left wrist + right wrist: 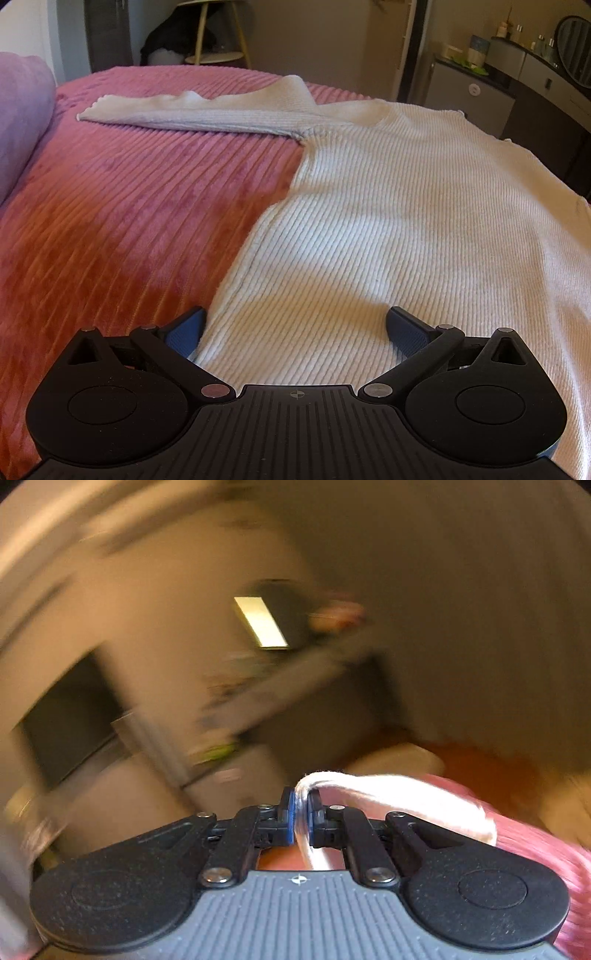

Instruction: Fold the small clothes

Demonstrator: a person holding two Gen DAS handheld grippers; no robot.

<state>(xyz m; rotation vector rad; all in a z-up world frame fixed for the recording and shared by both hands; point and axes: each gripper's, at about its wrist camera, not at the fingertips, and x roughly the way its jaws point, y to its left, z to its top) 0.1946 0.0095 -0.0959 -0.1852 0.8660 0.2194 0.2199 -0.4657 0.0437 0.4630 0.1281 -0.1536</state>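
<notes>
A white ribbed sweater (388, 206) lies flat on the pink ribbed bedspread (110, 206), one sleeve (192, 107) stretched out to the far left. My left gripper (295, 328) is open just above the sweater's near left edge, one finger over the bedspread, the other over the knit. My right gripper (302, 805) is shut on a fold of the white sweater (388, 794), lifted up and draped to the right over the pink bedspread (535, 845). The right wrist view is heavily motion-blurred.
A purple pillow (22, 122) lies at the bed's left side. A yellow stool (218, 37) stands beyond the bed. A dark counter with bottles and a mirror (535, 62) is at the right. Blurred furniture (258, 686) fills the right wrist view.
</notes>
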